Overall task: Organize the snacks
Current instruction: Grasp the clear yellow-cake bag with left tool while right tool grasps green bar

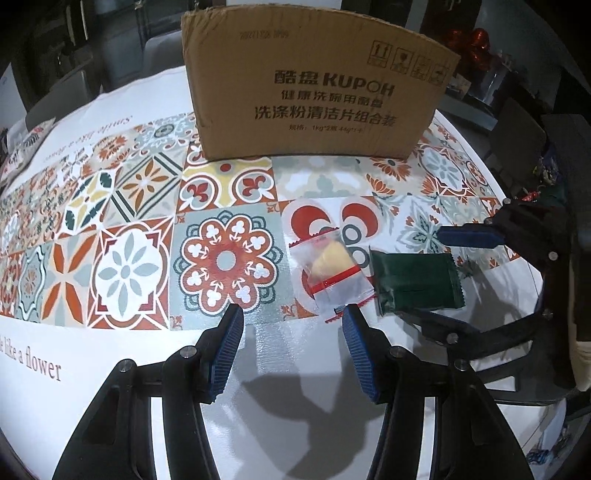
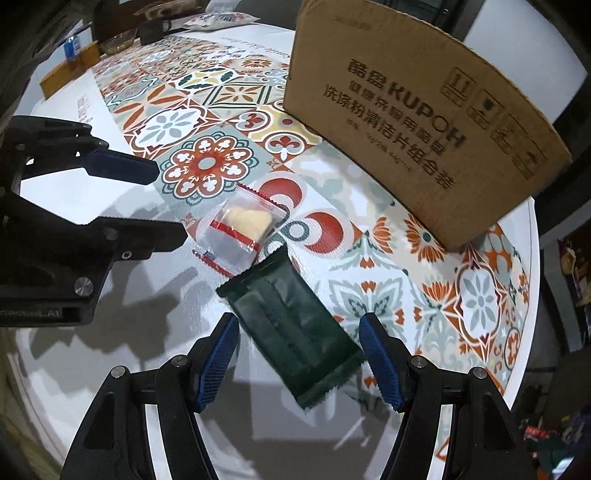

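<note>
A clear snack packet with a yellow pastry and red stripe lies on the patterned table, touching a dark green snack packet to its right. My left gripper is open, just short of the clear packet. My right gripper is open, its fingers on either side of the green packet, which lies flat. The clear packet lies beyond it. A brown cardboard box stands behind both; it also shows in the right wrist view. Each gripper shows in the other's view: the right, the left.
The round table has a tiled floral cloth with white borders. At the far left of the table are a glass bowl, a small wooden tray and a snack bag. The table edge curves at right.
</note>
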The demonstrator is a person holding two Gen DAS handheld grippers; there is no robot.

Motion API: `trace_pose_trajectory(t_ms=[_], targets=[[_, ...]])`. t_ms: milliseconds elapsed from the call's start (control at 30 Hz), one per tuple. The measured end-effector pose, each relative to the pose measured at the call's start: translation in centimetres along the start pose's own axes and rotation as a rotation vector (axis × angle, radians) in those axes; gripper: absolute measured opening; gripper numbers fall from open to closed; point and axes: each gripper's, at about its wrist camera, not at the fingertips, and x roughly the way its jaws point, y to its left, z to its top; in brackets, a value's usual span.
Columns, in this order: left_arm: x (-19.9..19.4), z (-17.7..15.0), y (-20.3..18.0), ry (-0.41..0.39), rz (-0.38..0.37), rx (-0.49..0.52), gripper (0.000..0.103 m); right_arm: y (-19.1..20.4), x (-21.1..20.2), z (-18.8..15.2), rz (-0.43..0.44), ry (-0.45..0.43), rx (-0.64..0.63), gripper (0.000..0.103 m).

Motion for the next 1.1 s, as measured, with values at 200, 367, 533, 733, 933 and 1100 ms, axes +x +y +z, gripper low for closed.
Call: trace_pose_trajectory(t_ms=[200, 367, 533, 733, 933, 1100], targets=[[0.4, 0.3, 0.4, 0.004, 0.003, -0.017, 0.055, -1.2, 1.1, 0.5, 0.013, -0.006, 0.062, 0.068], [1.0, 1.0, -0.3, 0.004, -0.011, -0.004, 0.054, -3.0, 1.5, 0.2, 0.065, -0.018, 0.205, 0.051], [1.3, 1.6, -0.8, -0.001, -0.018, 0.000, 0.054, -4.1, 1.3, -0.6, 0.047, -0.052, 0.304, 0.047], [2.0, 2.2, -1.2, -0.005, -0.028, -0.024, 0.054, -5.2, -0.1, -1.8, -0.019, -0.101, 0.437, 0.047], [2.9, 2.6, -2.5, -0.012, 0.028, -0.004, 0.054, -6.7, -2.3, -3.5, -0.007, -0.171, 0.634, 0.047], [3.9, 2.9, -2.7, 0.014, 0.038, -0.033, 0.054, -6.2, -2.7, -3.8, -0.017, -0.182, 0.686, 0.047]])
